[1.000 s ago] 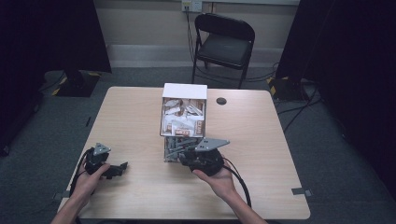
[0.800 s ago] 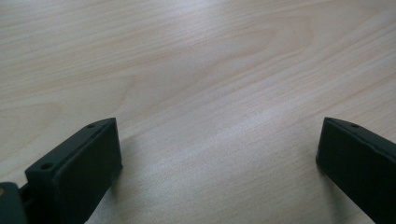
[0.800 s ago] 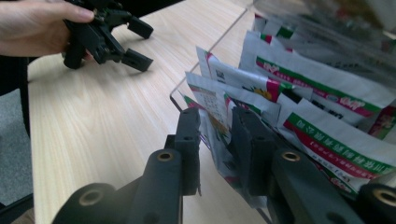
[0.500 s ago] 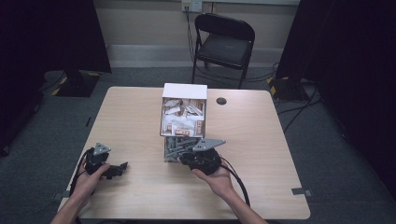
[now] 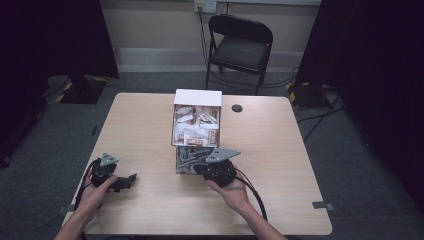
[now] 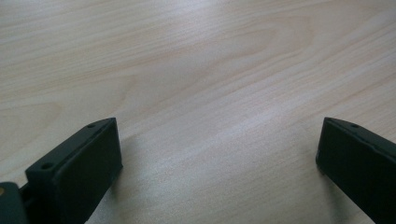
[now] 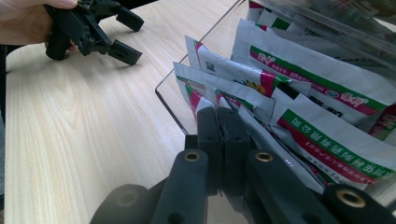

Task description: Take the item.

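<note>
A clear plastic holder [image 5: 186,161] at the table's middle is stuffed with white sachets [image 7: 322,84] printed with red and green bands. My right gripper [image 5: 196,168] reaches into the holder's open front. In the right gripper view its jaws [image 7: 218,114] are pressed together on the corner of one sachet [image 7: 201,99]. My left gripper [image 5: 131,179] rests on the table at the front left, held in a hand. Its jaws [image 6: 218,127] stand wide apart over bare wood with nothing between them. It also shows far off in the right gripper view [image 7: 132,35].
A white box [image 5: 197,98] filled with more packets [image 5: 196,126] stands just behind the holder. A small black disc [image 5: 237,108] lies on the table [image 5: 300,190] to the right of the box. A black folding chair [image 5: 241,47] stands beyond the far edge.
The right gripper has edged slightly left toward the holder. The left gripper has stayed where it was.
</note>
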